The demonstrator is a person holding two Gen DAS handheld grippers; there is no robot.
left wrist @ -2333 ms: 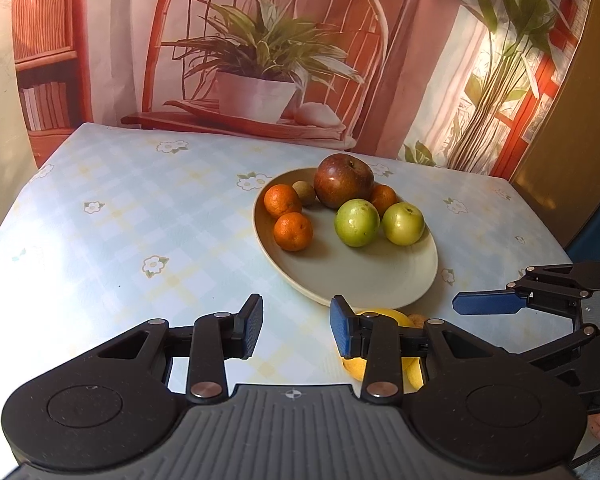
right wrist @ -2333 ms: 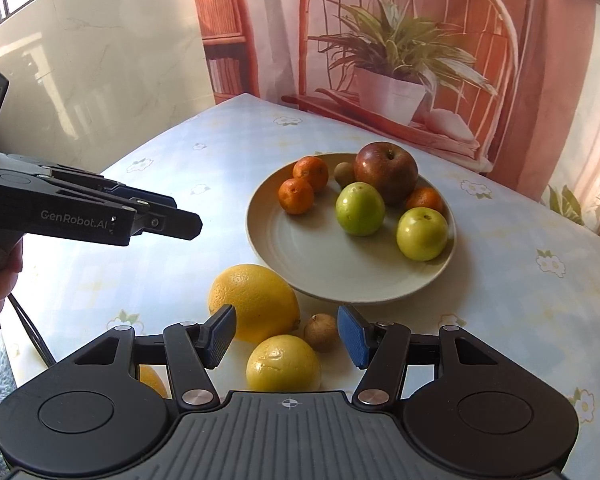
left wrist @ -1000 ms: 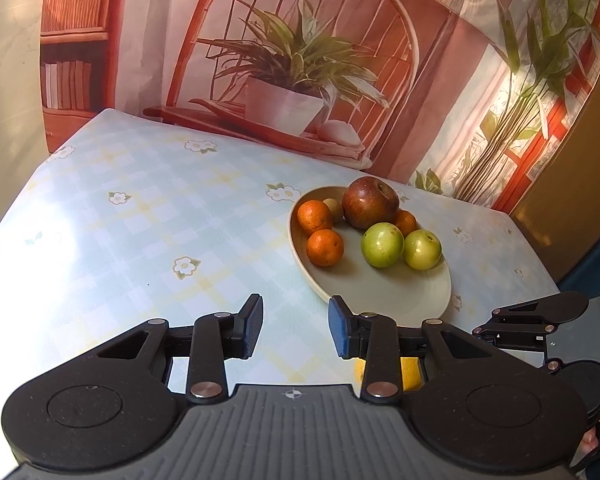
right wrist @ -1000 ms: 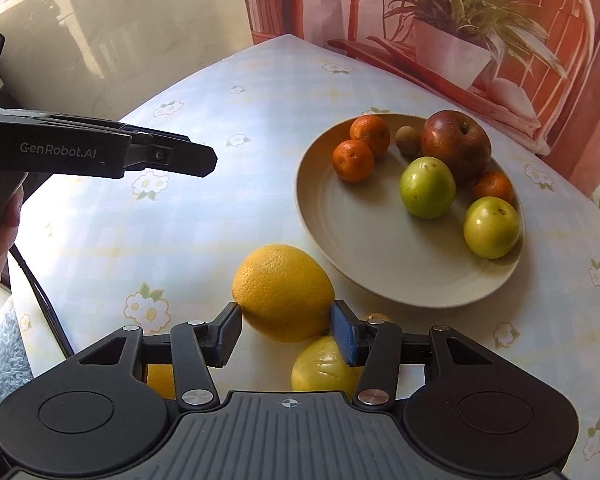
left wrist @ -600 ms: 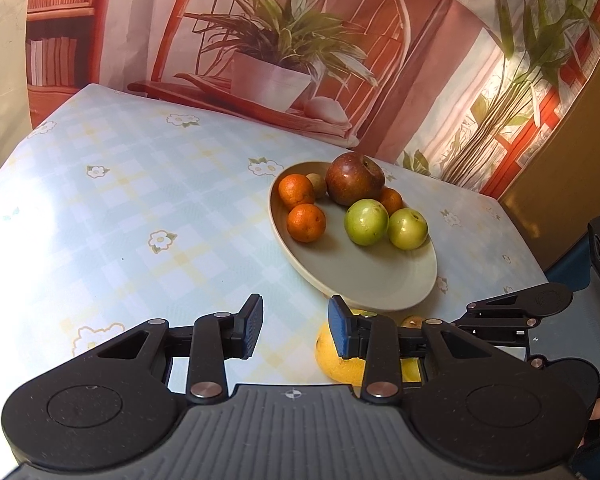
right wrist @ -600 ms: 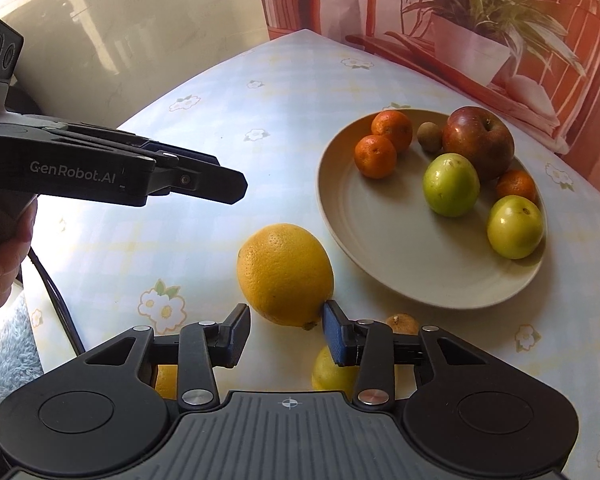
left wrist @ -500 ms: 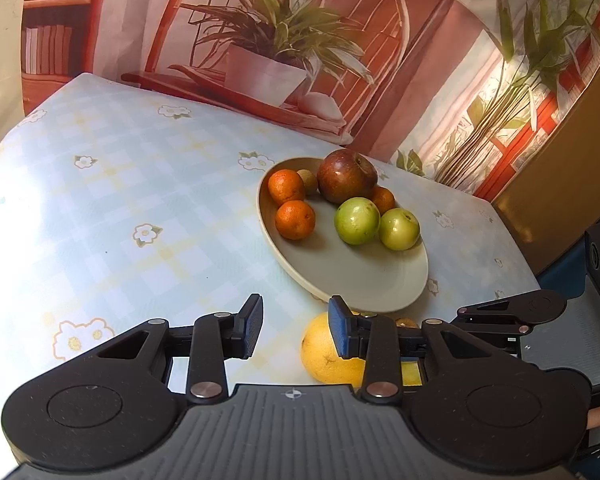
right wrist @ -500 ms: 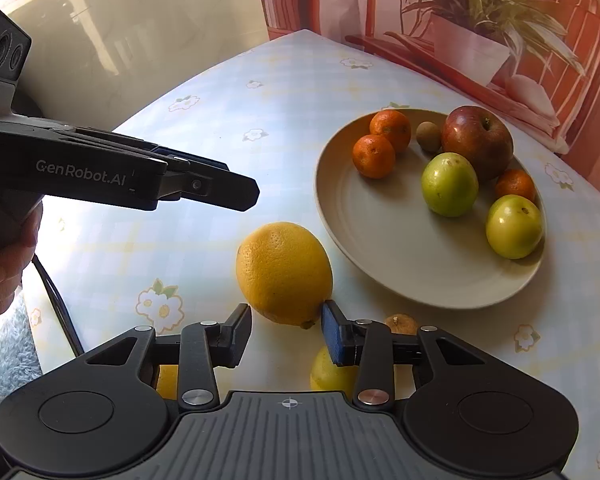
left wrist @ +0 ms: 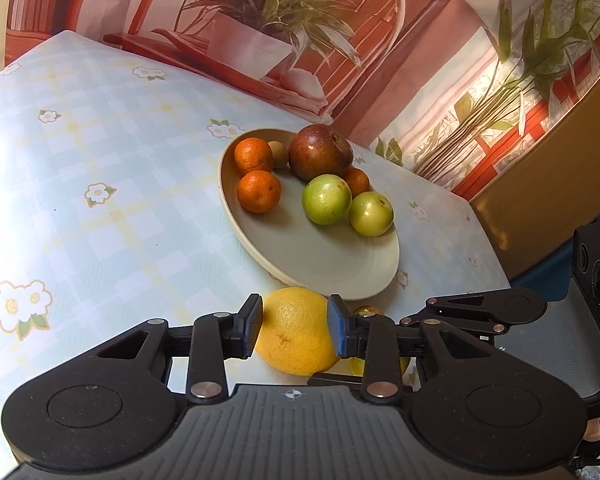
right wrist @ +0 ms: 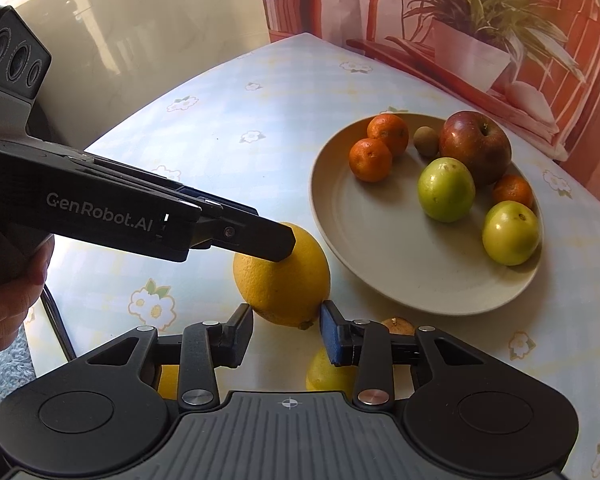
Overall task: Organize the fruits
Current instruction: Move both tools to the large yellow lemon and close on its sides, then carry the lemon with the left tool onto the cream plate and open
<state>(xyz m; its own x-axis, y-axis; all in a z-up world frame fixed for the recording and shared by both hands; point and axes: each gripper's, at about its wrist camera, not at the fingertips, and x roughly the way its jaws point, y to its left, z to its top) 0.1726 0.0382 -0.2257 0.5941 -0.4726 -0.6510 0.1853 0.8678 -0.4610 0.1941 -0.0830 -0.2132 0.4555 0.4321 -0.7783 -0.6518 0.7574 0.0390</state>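
Left gripper has its narrow jaws pinching the big yellow citrus just beside the plate, right gripper nearly shut and empty, so I'd lift slowly, keeping it level.

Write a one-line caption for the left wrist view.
Left gripper straddles a large yellow citrus beside a plate of fruit.

A floral checked tablecloth lies before a backdrop printed with a potted plant.
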